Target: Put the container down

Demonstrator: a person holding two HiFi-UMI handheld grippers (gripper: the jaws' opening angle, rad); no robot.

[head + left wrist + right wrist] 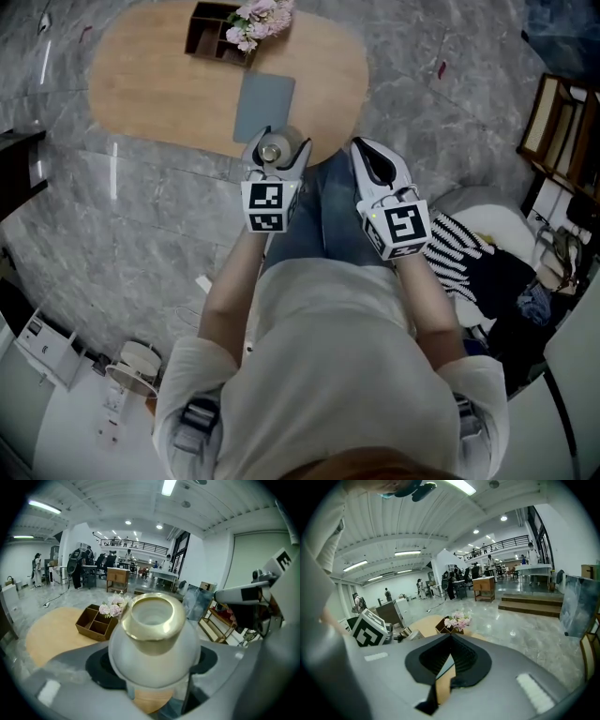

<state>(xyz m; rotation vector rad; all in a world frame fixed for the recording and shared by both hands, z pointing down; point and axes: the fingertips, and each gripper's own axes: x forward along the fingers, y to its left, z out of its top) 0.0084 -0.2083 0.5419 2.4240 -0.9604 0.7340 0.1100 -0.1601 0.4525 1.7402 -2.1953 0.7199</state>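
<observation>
From the head view, only the gold rim of the container shows; its body is hidden between the jaws of the left gripper. The wooden box at the far side of the table is cut by the top edge. Far-off people are too small to make out.

Wooden table carries divided box, pink flowers, seemingly a grey mat

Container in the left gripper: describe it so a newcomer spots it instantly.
Find the oval wooden table; at its near edge, by the near end of the grey mat, the left gripper clamps the container. It is a small round white jar with a gold-rimmed mouth, unlike the flat mat and the brown divided box of pink flowers.
</observation>
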